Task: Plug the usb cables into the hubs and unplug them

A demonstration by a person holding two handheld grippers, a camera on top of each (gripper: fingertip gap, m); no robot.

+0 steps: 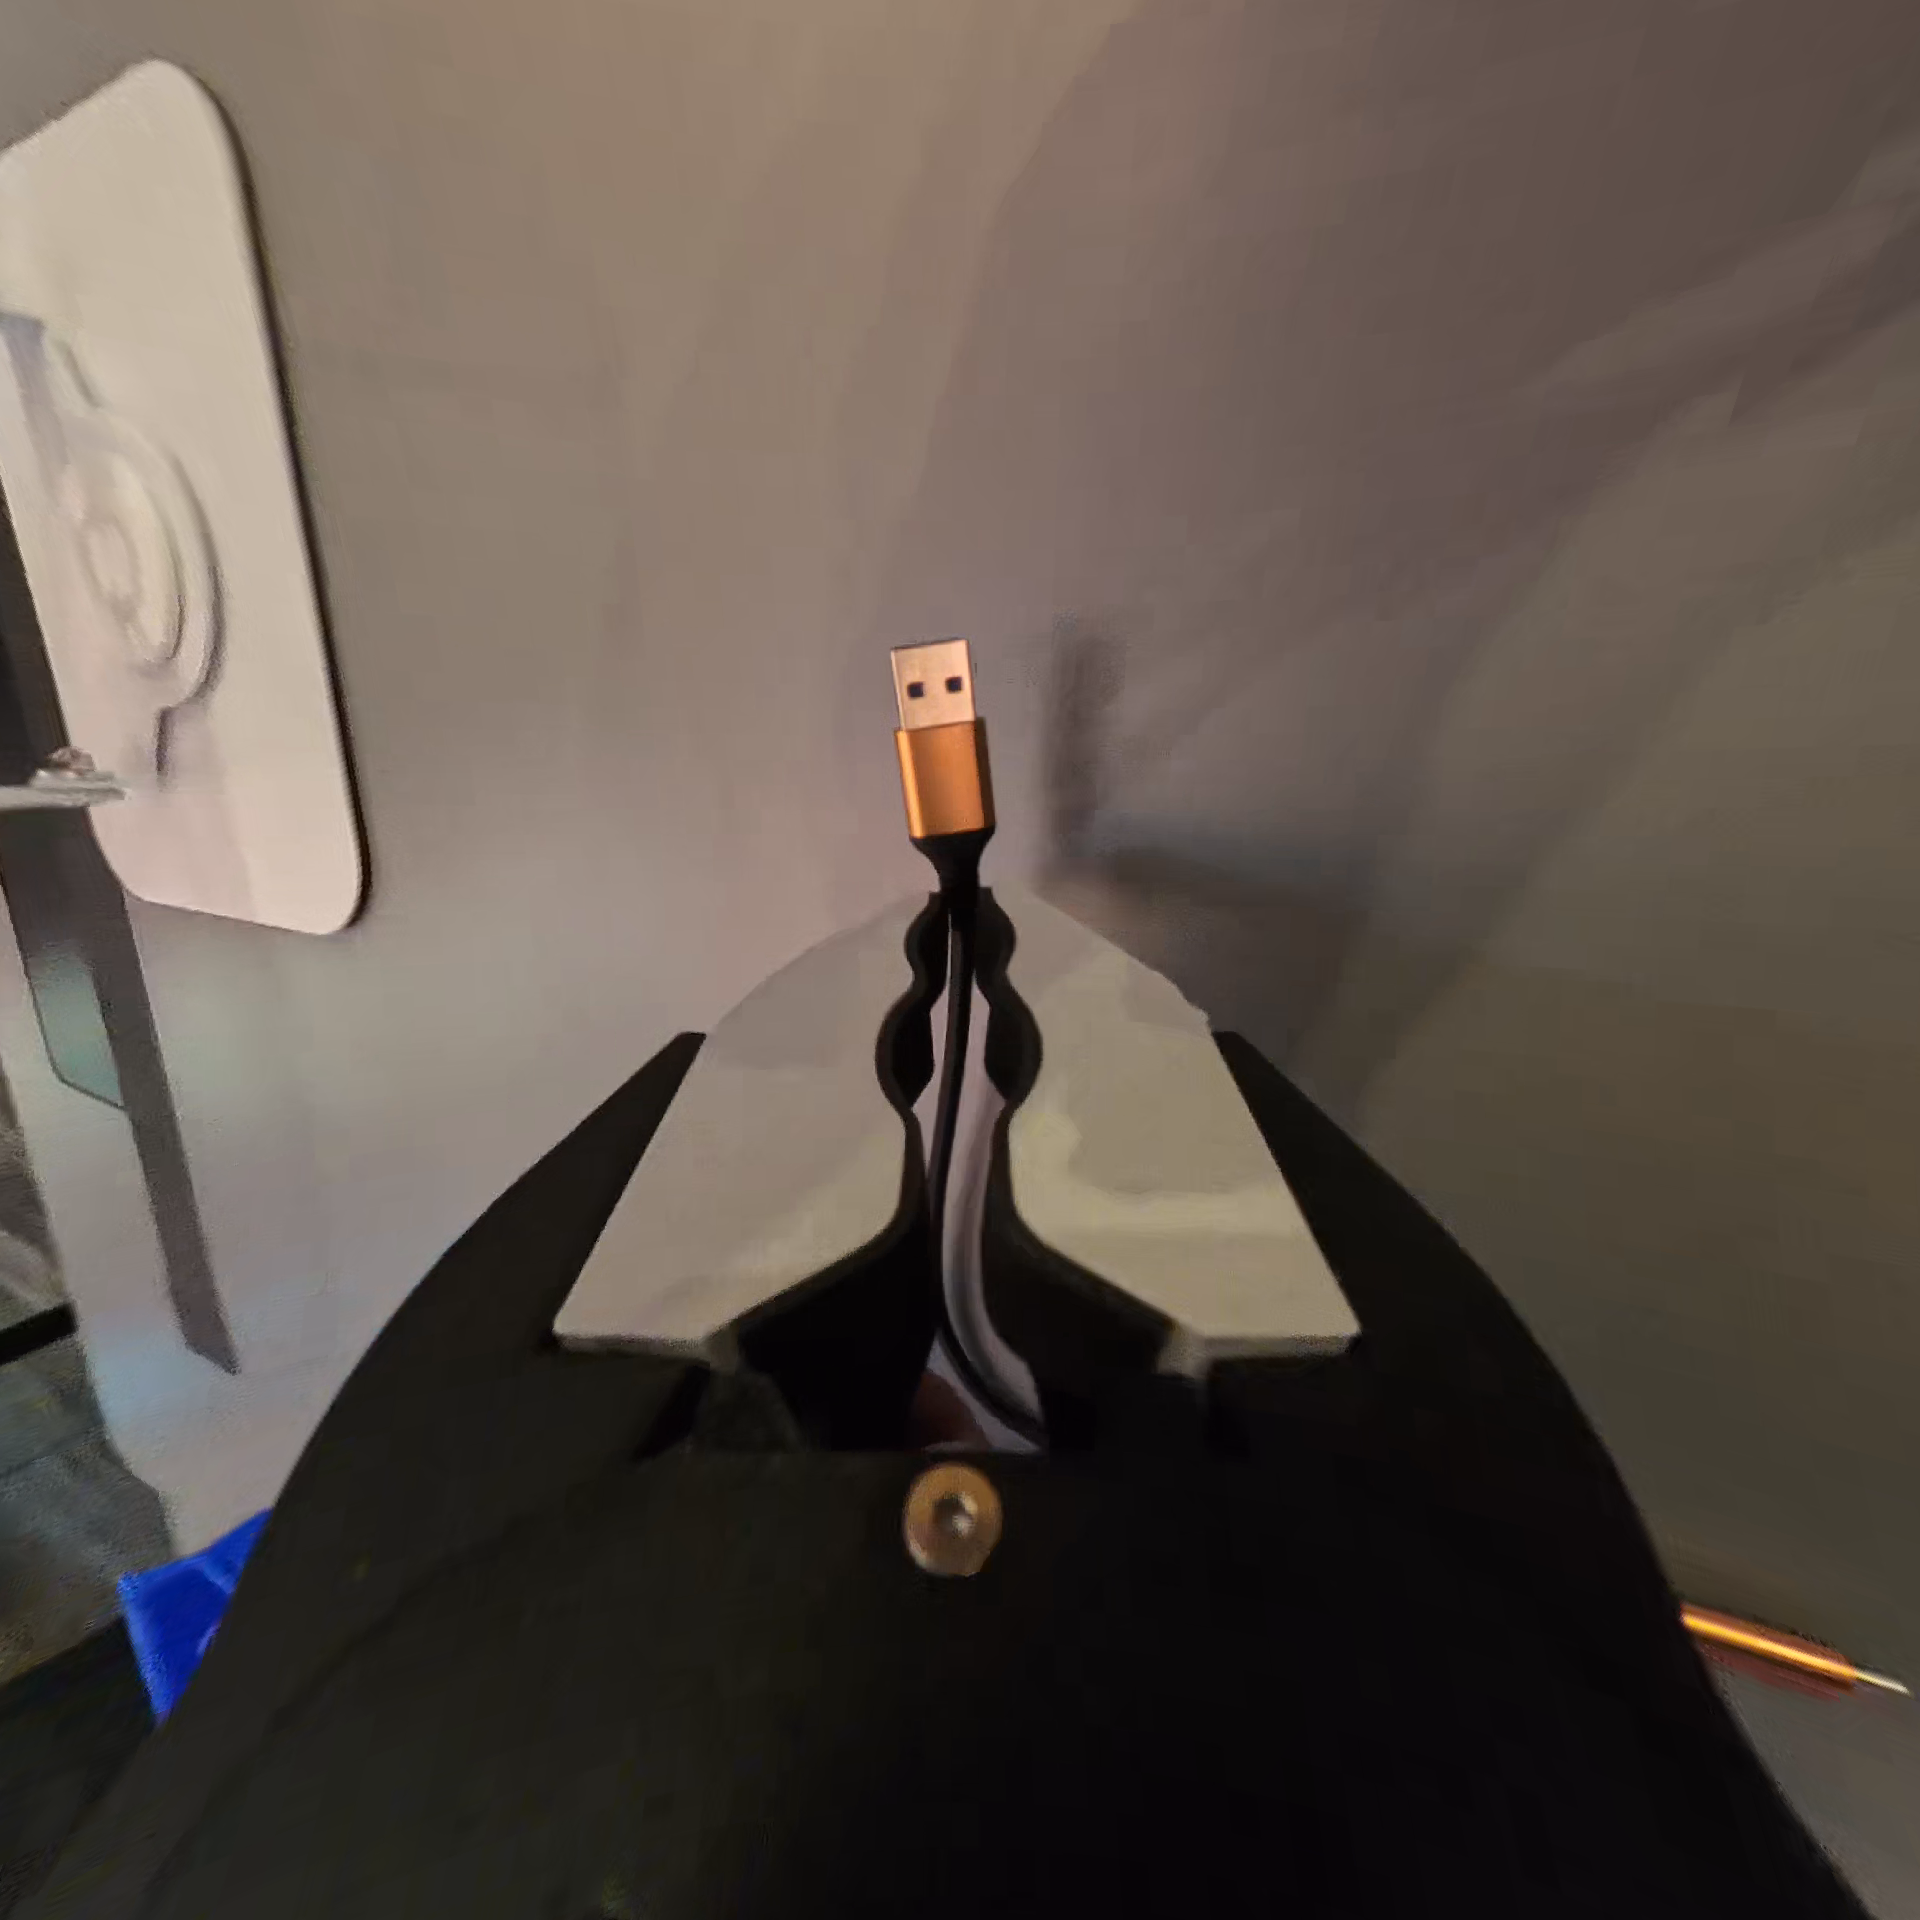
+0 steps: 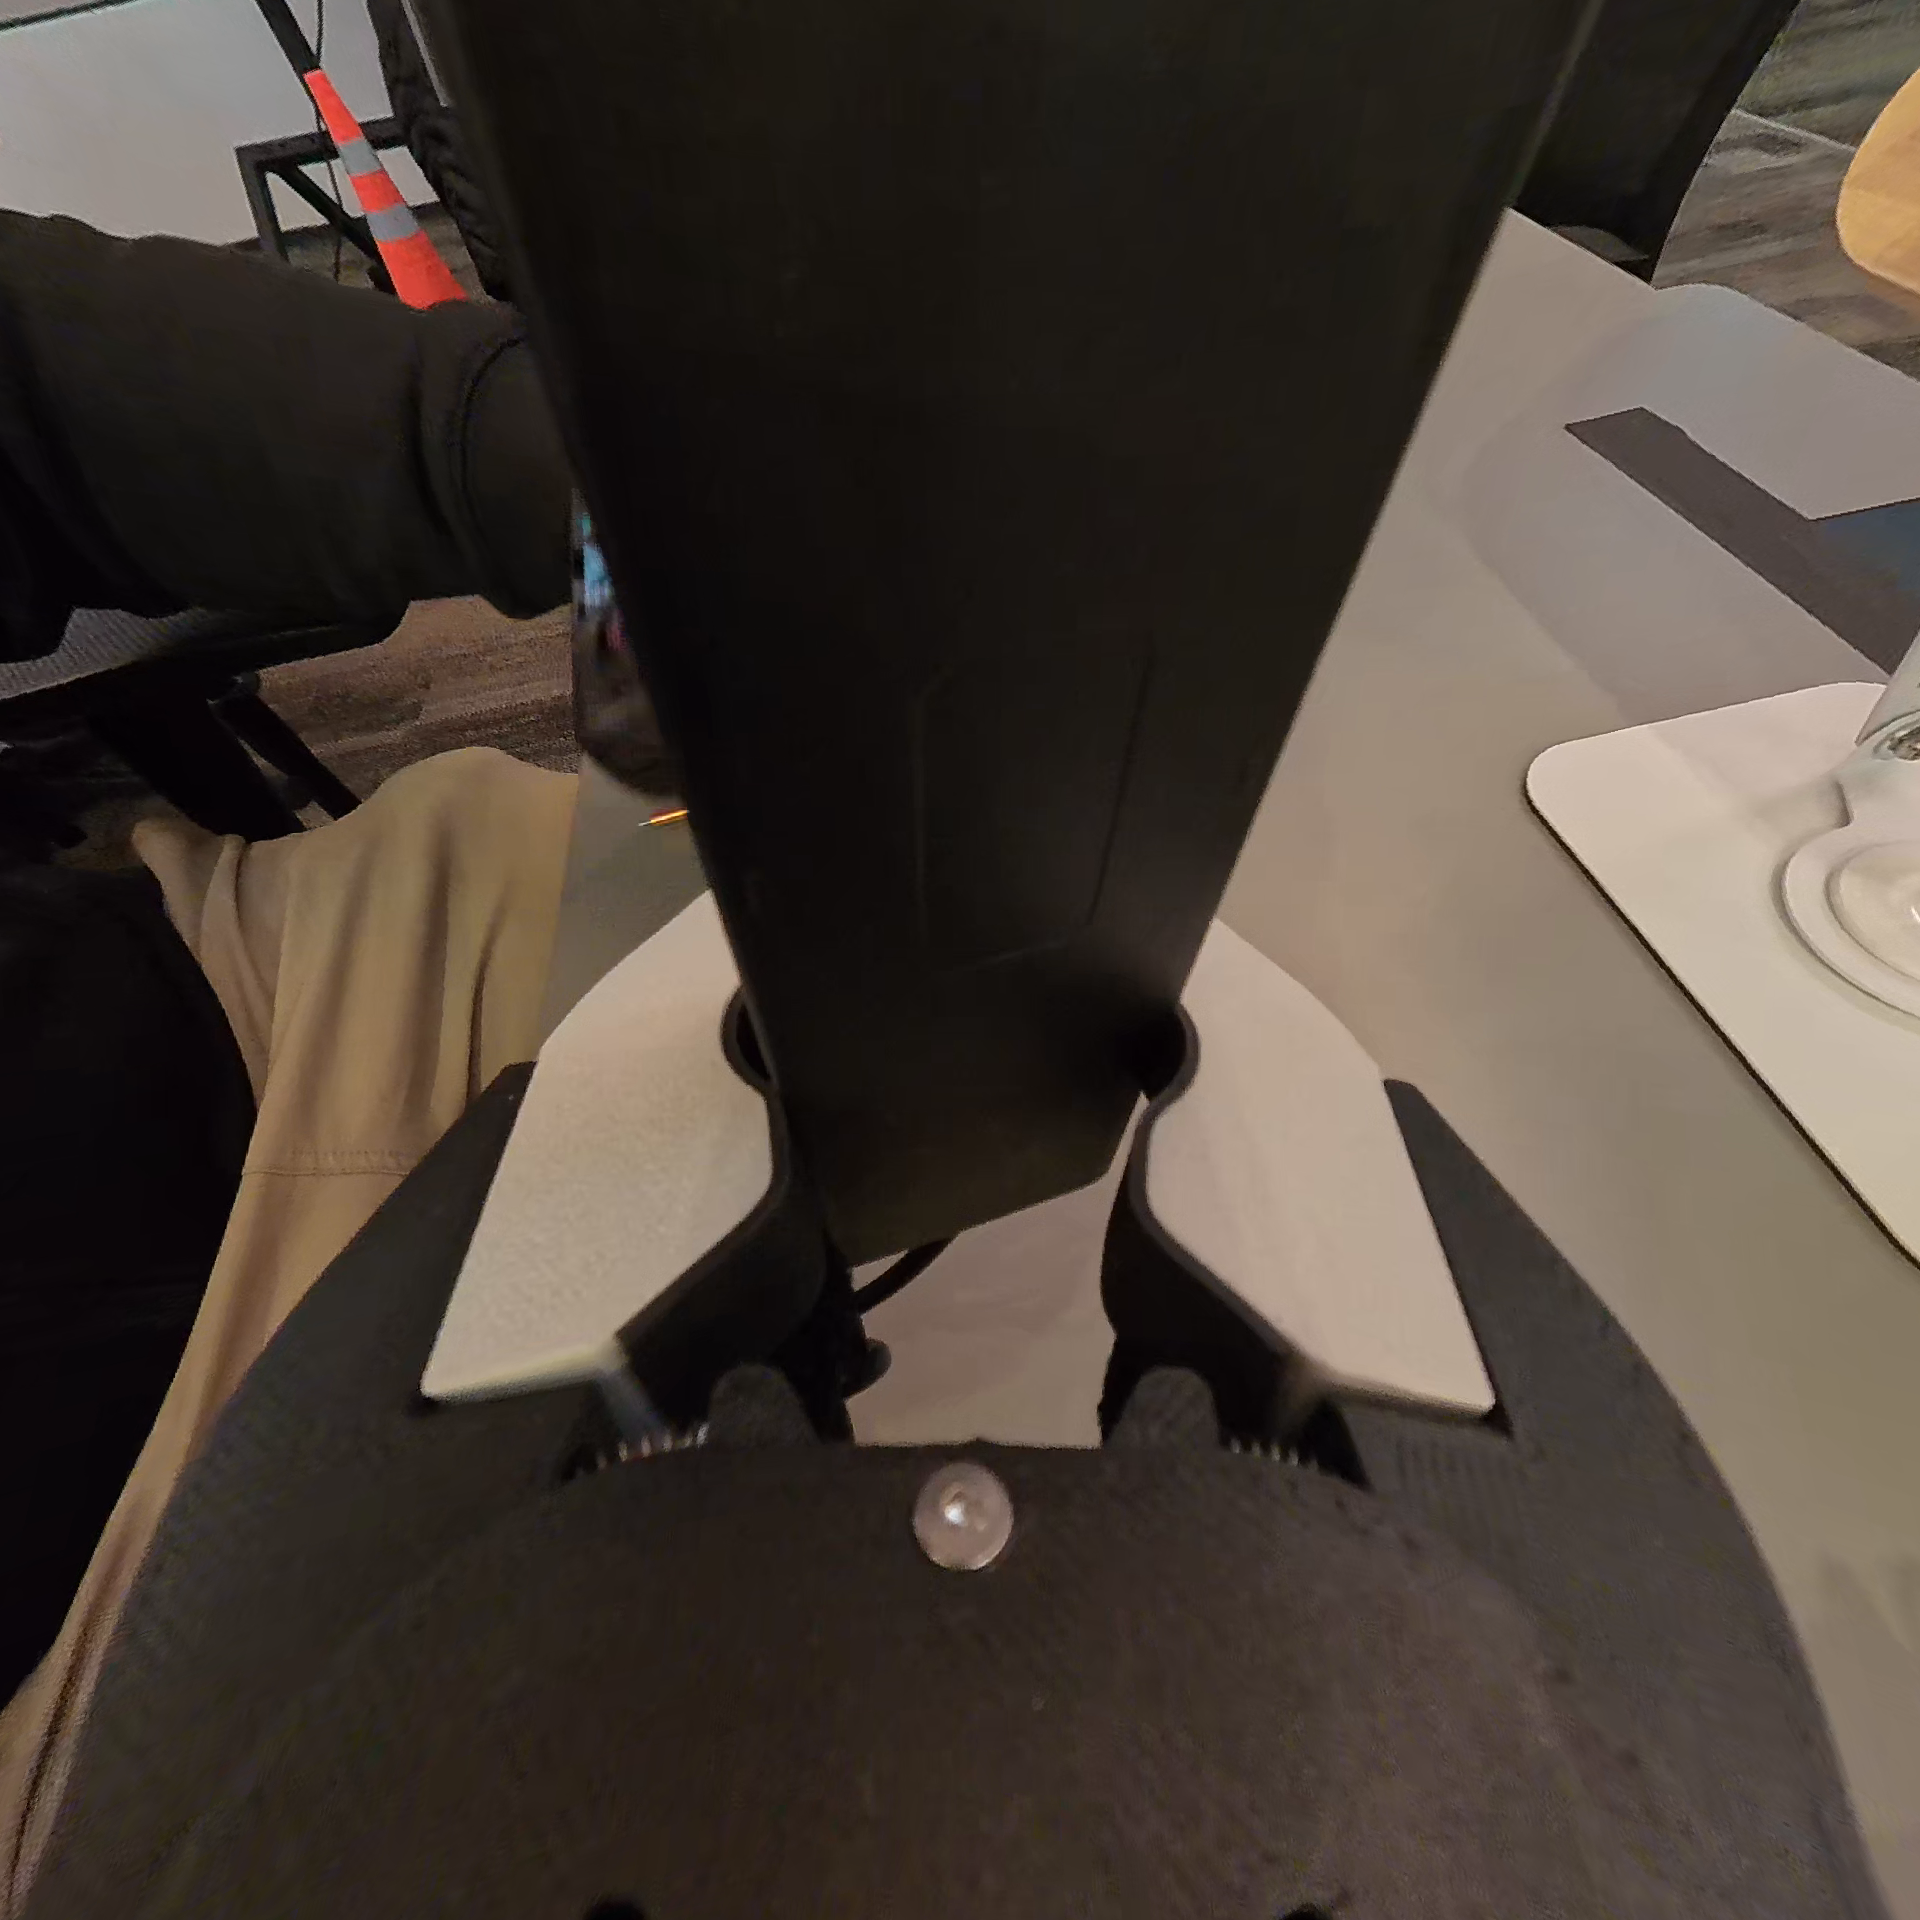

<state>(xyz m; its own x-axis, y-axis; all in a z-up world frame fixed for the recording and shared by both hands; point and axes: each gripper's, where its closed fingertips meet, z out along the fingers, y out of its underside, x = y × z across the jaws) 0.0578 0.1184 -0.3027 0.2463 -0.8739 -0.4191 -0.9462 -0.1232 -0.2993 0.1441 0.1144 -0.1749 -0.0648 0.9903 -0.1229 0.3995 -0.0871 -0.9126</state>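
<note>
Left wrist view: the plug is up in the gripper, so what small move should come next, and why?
Probably keep the grip and slowly turn the left gripper until a hub comes into view. It is shut on the black cable just behind the orange plug, which sticks out free and straight, but ahead lies only bare grey table, with no port to aim at.
</note>
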